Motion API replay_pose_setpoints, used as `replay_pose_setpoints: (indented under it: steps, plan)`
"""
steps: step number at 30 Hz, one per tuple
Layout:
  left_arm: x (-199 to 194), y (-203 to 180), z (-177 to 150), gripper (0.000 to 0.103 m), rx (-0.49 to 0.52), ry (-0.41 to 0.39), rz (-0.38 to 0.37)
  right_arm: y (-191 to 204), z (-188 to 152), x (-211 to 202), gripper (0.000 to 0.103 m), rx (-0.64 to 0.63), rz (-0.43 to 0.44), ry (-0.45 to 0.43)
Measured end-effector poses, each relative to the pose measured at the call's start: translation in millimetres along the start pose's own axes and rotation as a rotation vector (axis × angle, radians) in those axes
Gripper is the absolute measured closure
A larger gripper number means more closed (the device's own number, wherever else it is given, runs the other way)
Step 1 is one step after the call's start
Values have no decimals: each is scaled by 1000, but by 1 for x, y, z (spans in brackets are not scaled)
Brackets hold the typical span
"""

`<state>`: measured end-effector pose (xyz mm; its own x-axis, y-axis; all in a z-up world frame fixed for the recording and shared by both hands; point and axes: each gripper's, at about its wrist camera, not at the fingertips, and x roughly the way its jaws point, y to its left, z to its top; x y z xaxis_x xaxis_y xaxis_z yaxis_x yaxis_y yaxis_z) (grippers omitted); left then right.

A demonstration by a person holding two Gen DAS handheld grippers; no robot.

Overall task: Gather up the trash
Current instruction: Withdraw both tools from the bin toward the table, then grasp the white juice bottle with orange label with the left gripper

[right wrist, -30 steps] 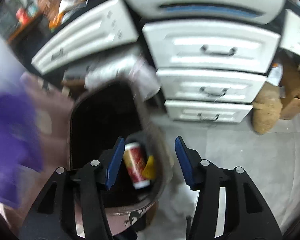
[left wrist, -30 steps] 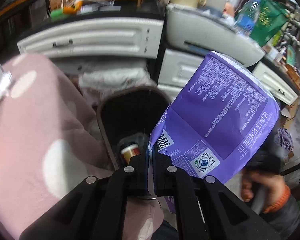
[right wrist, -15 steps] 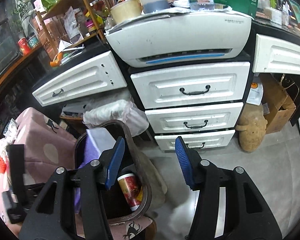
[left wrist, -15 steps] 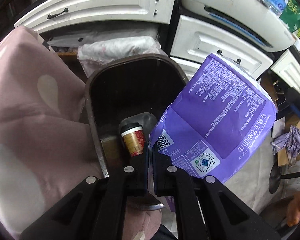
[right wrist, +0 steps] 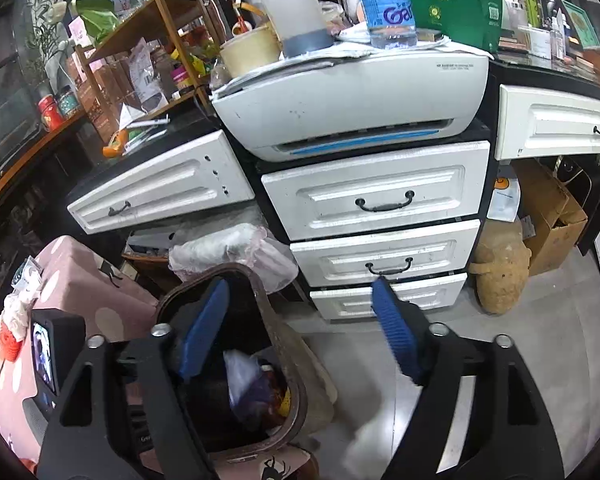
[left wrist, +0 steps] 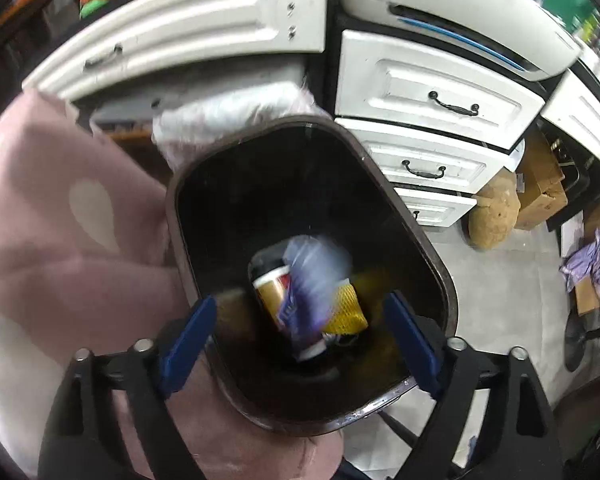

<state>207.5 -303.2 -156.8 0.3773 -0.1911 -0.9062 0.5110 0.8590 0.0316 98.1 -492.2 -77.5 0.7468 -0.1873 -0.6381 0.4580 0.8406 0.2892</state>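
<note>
A dark brown trash bin (left wrist: 424, 240) stands on the floor below my left gripper (left wrist: 300, 332). That gripper's jaws are opening, its blue pads wide apart with nothing pressed between them. The purple tissue package (left wrist: 314, 276) is a blur inside the bin, on top of a red and gold cup (left wrist: 270, 292) and beside a yellow wrapper (left wrist: 346, 312). My right gripper (right wrist: 300, 328) hangs higher, to the right of the bin (right wrist: 294, 364). Its jaws are opening too, with nothing between them. From that side the purple package (right wrist: 246, 384) shows in the bin.
White drawers (right wrist: 376, 200) and a white printer (right wrist: 352, 96) stand behind the bin. A pink spotted cloth (left wrist: 60, 220) lies to its left. A brown sack (right wrist: 500, 268), cardboard boxes (right wrist: 552, 216) and crumpled purple trash (left wrist: 596, 256) sit on the grey floor at right.
My left gripper has let go of the purple package, which has dropped into the bin. Both grippers now stand wider. The right gripper has pulled up and back from the bin.
</note>
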Motion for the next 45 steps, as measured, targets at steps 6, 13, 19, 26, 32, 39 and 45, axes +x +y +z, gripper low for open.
replay_pose_setpoints:
  steps: [6, 13, 19, 26, 32, 39, 45]
  plan:
    - [-26, 4, 4, 16, -14, -38, -36, -2, 2, -3, 18, 13, -7, -19]
    - [-96, 30, -5, 6, 1, -183, -108, 9, -5, 3, 14, -6, 8, 6]
    - [-141, 75, -32, 6, 8, -290, -69, 40, -11, 3, 14, -85, 51, 34]
    - [-183, 137, -63, 6, -40, -389, 43, 104, -15, -17, 14, -242, 176, 47]
    - [-207, 193, -84, 6, -25, -405, 126, 167, -28, -30, 14, -364, 355, 121]
    - [-221, 269, -97, 6, -11, -372, 221, 238, -52, -45, 14, -499, 517, 172]
    - [-226, 333, -99, 6, -51, -335, 288, 280, -74, -57, 14, -582, 609, 200]
